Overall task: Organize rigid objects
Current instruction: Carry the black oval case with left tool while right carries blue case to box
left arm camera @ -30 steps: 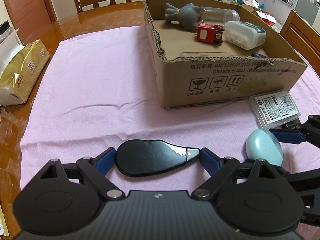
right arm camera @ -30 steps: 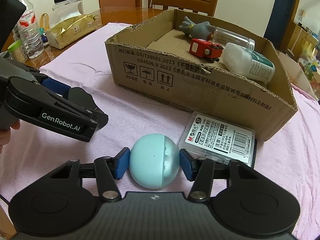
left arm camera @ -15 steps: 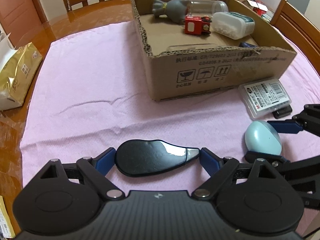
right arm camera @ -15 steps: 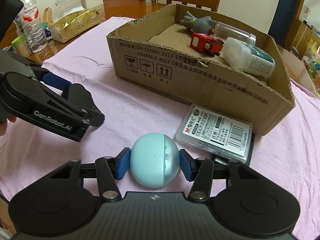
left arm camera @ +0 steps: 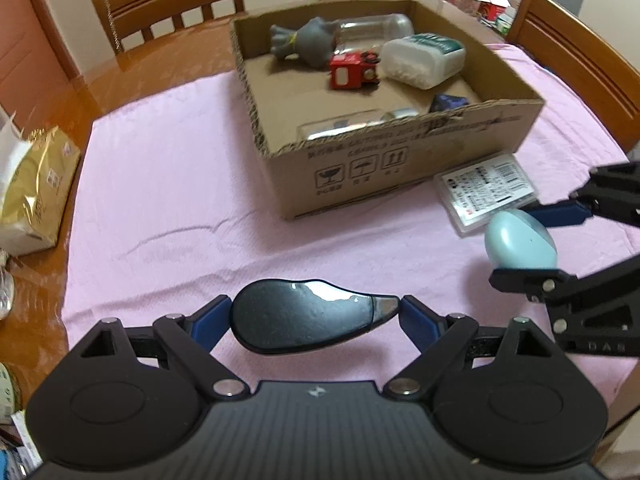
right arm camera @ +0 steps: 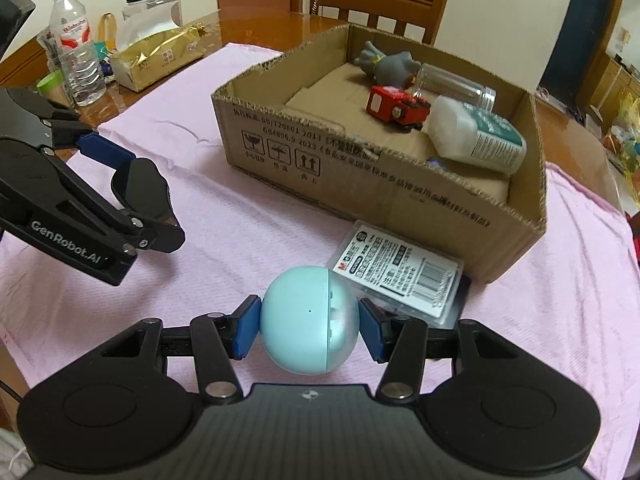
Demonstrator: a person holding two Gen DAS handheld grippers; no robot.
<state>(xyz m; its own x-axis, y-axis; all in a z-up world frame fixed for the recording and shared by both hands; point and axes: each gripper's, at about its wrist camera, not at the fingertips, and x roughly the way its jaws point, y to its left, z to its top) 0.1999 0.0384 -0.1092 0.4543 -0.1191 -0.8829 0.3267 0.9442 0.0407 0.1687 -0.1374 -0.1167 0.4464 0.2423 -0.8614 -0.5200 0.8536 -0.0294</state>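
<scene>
In the left wrist view, the left gripper (left arm camera: 316, 318) sits at the lower middle of the frame, its blue pads pressed on the two ends of a glossy black teardrop-shaped object (left arm camera: 304, 316) with a silver tip, held clear above the pink cloth (left arm camera: 168, 184). At the right edge of that frame the right gripper (left arm camera: 524, 240) clamps a pale blue egg-shaped object (left arm camera: 520, 242). In the right wrist view the same blue egg (right arm camera: 308, 320) fills the lower centre, squeezed between the blue pads (right arm camera: 246, 330), so this gripper is closed on it; the left gripper (right arm camera: 136, 200) shows at the left edge with the black object between its fingers. A cardboard box (right arm camera: 384, 184) stands on the cloth in the upper middle of both frames, printed with handling symbols on its near wall. Inside it lie a grey rubber toy (left arm camera: 304, 42), a clear plastic jar (left arm camera: 372, 28) on its side, a red toy vehicle (left arm camera: 354, 72) and a white container with a green label (left arm camera: 422, 60); a dark blue item (left arm camera: 450, 103) and a clear case (left arm camera: 340, 126) lie against the near wall. Just outside the box, touching the cloth at its near right corner, lies a flat clear labelled case (right arm camera: 400, 270). On the wooden table (right arm camera: 248, 28) in the upper left of the right wrist view are a gold tissue pack (right arm camera: 156, 60), a water bottle (right arm camera: 74, 52) and a lidded clear jar (right arm camera: 152, 8). Wooden chairs (left arm camera: 172, 12) stand beyond the table.
</scene>
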